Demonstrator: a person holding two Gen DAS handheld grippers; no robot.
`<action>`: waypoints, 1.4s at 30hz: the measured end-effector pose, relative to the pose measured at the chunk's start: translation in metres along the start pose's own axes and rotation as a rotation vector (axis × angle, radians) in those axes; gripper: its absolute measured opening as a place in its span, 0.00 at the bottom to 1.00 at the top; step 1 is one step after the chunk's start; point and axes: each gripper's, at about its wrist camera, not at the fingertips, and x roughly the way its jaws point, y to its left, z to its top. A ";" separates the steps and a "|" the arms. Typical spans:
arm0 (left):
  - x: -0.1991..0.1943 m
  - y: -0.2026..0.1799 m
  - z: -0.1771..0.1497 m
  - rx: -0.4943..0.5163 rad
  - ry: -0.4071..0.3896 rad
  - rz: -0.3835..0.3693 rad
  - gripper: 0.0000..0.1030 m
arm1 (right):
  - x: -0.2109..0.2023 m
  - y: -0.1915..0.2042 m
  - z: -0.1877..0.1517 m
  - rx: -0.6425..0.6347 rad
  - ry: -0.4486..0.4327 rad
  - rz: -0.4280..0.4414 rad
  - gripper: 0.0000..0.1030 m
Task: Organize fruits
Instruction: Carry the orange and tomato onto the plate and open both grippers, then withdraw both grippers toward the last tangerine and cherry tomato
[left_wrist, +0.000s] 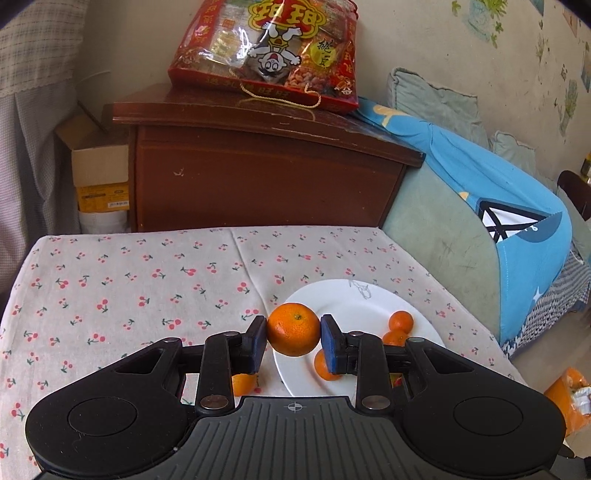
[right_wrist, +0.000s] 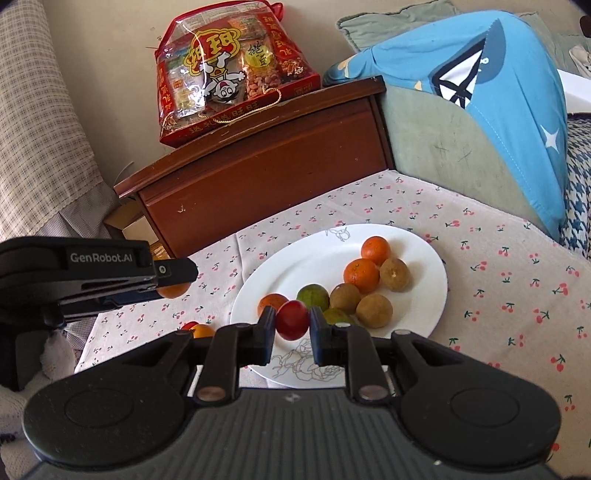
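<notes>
My left gripper (left_wrist: 293, 329) is shut on an orange mandarin (left_wrist: 293, 328), held above the left rim of the white plate (left_wrist: 343, 299). In the right wrist view that same left gripper (right_wrist: 173, 280) comes in from the left with the mandarin (right_wrist: 173, 290) showing under its fingers. My right gripper (right_wrist: 292, 320) is shut on a small red fruit (right_wrist: 292, 319) over the near part of the plate (right_wrist: 424, 284). On the plate lie two mandarins (right_wrist: 361, 275), three brown fruits (right_wrist: 373, 310) and green ones (right_wrist: 313, 295). An orange fruit (right_wrist: 202, 330) lies on the cloth left of the plate.
The table wears a cherry-print cloth (left_wrist: 147, 280). Behind it stands a brown wooden cabinet (left_wrist: 266, 173) with a red snack bag (left_wrist: 269, 51) on top. A green sofa with a blue cover (left_wrist: 498, 199) lies to the right, a cardboard box (left_wrist: 99, 166) to the left.
</notes>
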 end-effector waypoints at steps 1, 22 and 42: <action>0.005 -0.001 0.001 0.006 0.009 -0.002 0.28 | 0.003 -0.001 0.000 0.006 0.004 -0.001 0.18; 0.064 -0.015 0.004 0.040 0.120 -0.025 0.38 | 0.022 -0.004 -0.003 0.034 0.017 0.008 0.22; 0.014 0.012 0.025 -0.033 0.086 0.055 0.61 | 0.014 0.016 -0.007 -0.042 0.050 0.064 0.32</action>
